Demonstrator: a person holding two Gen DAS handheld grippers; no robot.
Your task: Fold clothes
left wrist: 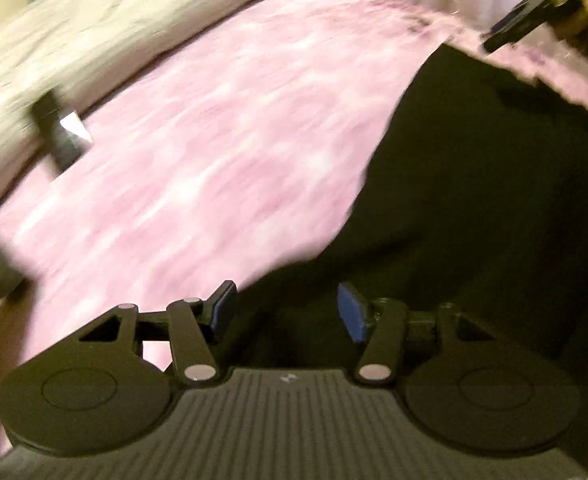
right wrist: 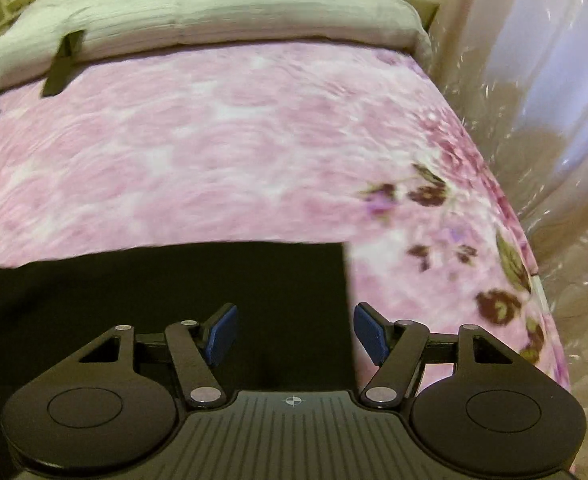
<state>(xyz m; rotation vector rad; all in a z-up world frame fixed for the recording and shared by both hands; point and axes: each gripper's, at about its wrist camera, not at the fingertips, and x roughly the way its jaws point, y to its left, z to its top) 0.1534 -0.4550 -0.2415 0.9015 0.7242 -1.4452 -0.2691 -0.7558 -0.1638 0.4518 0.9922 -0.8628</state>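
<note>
You had no readable writing in either view, and no containers. The black garment (right wrist: 165, 296) lay flat on the pink floral bedspread (right wrist: 221, 148), filling the lower left of the right wrist view. Your right gripper (right wrist: 294, 336) was spread apart over its edge, holding nothing. Your left gripper (left wrist: 285, 312) was likewise apart above the cloth. A grey quilt (right wrist: 213, 8) and a dark strip (right wrist: 63, 62) sat at upper left.

Dim, warm indoor light. Motion blur smears the pink bedspread (left wrist: 197, 152) in the left wrist view; the black garment (right wrist: 173, 280) shows no detail. Fisheye bending curves the bedspread's edges; curtains (right wrist: 546, 80) beside it glow palely.
</note>
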